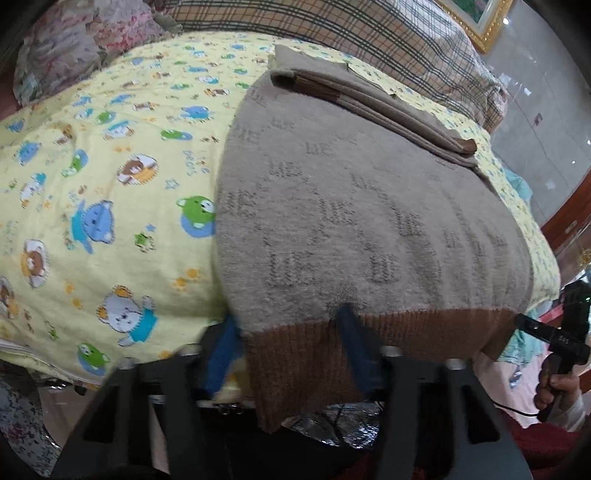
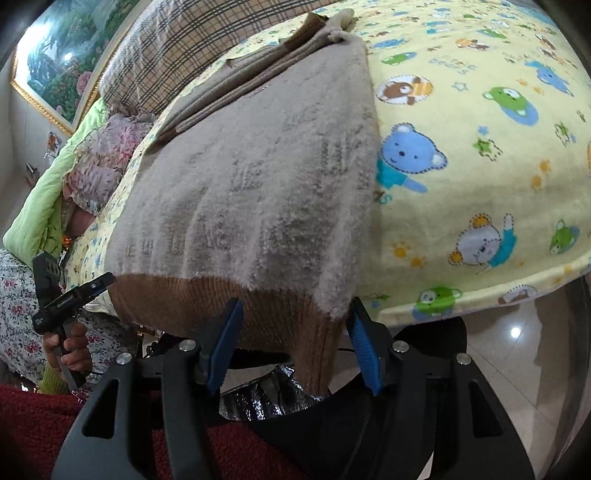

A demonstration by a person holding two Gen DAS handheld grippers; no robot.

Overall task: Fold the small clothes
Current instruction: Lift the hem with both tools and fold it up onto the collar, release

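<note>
Left gripper [image 1: 291, 354]: jaws spread either side of the brown ribbed hem [image 1: 369, 332] at the near-left corner of the beige sweater [image 1: 369, 229], not clamped yet as far as I can see. Right gripper [image 2: 295, 343]: same deal at the near-right corner, blue pads [image 2: 364, 347] apart with the hem hanging between them.

Sweater lies flat on the yellow bear blanket [image 1: 110, 166], hem draped over the bed's near edge. Sleeves [image 1: 369, 96] look already folded in across the far end, stacked near the plaid pillow [image 1: 369, 33].

So you're roughly midway, my read. Left to do: close both on the hem corners, lift, carry the hem up to the sleeve end, then flatten. Grab both layers or the bottom one stays behind.
</note>
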